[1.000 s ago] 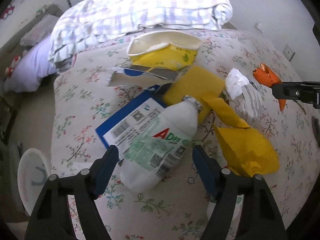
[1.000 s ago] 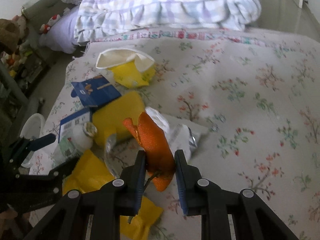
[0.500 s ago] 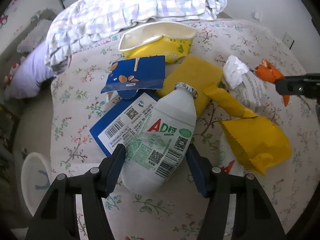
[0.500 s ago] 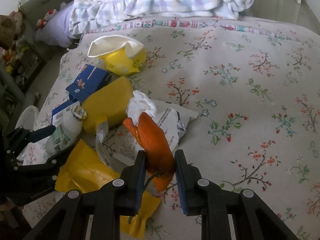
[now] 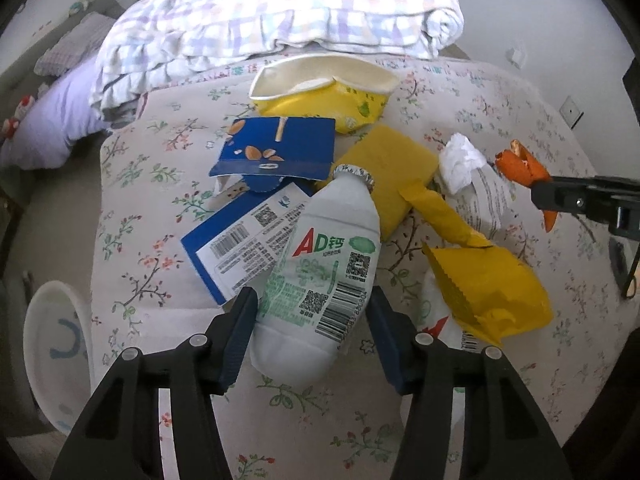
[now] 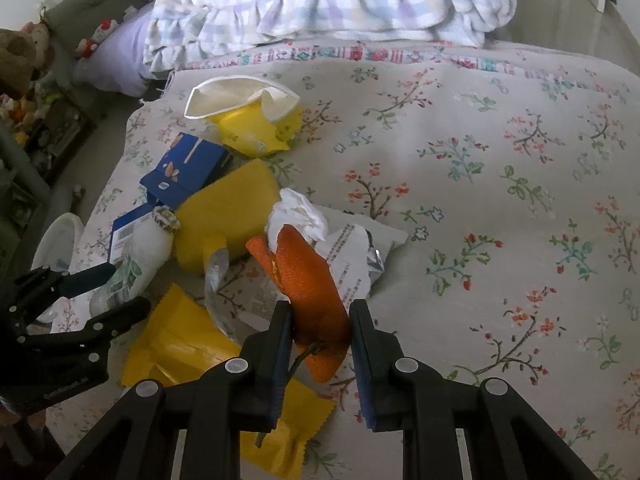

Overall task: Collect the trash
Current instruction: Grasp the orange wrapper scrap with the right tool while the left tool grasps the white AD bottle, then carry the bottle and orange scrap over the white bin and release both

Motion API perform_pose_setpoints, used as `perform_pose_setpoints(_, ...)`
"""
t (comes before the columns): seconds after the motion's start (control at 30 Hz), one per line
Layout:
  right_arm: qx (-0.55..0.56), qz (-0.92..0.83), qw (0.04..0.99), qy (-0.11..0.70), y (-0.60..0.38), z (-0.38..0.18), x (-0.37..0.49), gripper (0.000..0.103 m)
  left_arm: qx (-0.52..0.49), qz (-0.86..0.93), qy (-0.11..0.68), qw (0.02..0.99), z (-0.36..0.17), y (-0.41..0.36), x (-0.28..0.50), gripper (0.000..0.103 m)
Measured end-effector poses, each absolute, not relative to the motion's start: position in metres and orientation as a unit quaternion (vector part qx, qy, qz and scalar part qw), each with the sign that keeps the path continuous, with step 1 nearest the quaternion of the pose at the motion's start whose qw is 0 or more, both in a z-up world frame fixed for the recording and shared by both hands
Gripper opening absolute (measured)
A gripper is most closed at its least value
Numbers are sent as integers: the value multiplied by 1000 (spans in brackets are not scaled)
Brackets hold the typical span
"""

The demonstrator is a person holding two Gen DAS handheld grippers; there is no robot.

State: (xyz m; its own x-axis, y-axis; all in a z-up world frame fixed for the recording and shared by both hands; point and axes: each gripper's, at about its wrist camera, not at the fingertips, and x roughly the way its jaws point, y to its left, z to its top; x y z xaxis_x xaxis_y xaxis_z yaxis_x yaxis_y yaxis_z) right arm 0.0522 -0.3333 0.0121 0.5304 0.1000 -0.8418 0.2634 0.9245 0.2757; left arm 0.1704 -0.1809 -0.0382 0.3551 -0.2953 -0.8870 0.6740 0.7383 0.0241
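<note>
My left gripper (image 5: pixel 312 312) is closed around a white AD milk bottle (image 5: pixel 324 272) lying on the floral bedspread, one finger on each side of its lower body. My right gripper (image 6: pixel 318 320) is shut on an orange peel (image 6: pixel 308 280) and holds it above the bed; the peel also shows in the left wrist view (image 5: pixel 520 164). Around the bottle lie a blue box (image 5: pixel 236 248), a blue carton flap (image 5: pixel 280 148), a yellow sponge (image 5: pixel 384 168), a yellow wrapper (image 5: pixel 484 288), a crumpled tissue (image 5: pixel 460 160), a silver snack bag (image 6: pixel 356 256) and a crushed yellow paper bowl (image 5: pixel 324 96).
A folded checked quilt (image 5: pixel 280 12) lies at the head of the bed. A white bin (image 5: pixel 52 340) stands on the floor off the bed's left edge. A purple pillow (image 5: pixel 44 128) sits far left. Bare bedspread (image 6: pixel 500 200) lies to the right.
My left gripper has moved forward and narrowed onto the milk bottle. My right gripper has kept its hold on the orange peel and shifted a little.
</note>
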Motion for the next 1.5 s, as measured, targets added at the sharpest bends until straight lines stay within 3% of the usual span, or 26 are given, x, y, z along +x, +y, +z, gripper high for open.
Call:
perform_pose_setpoints(0.47,182,-28,859,478,-302,19,65,26,173,-285,480,812,-22,-141,170,44)
perform_pose_setpoints(0.5,182,-26,859,478,-299,19,67,26,171,-285,479,812,-21,-137,170,20)
perform_pose_setpoints(0.53,181,-23,859,478,-296,20,68,26,170,-284,480,813,-20,-134,172,18)
perform_pose_setpoints(0.83,174,-8,860,479,-272,19,78,26,128,-254,509,813,-26,-92,183,16)
perform_pose_setpoints(1.5,170,34,866,469,-217,30,105,26,88,-191,487,847,-2,-40,198,14)
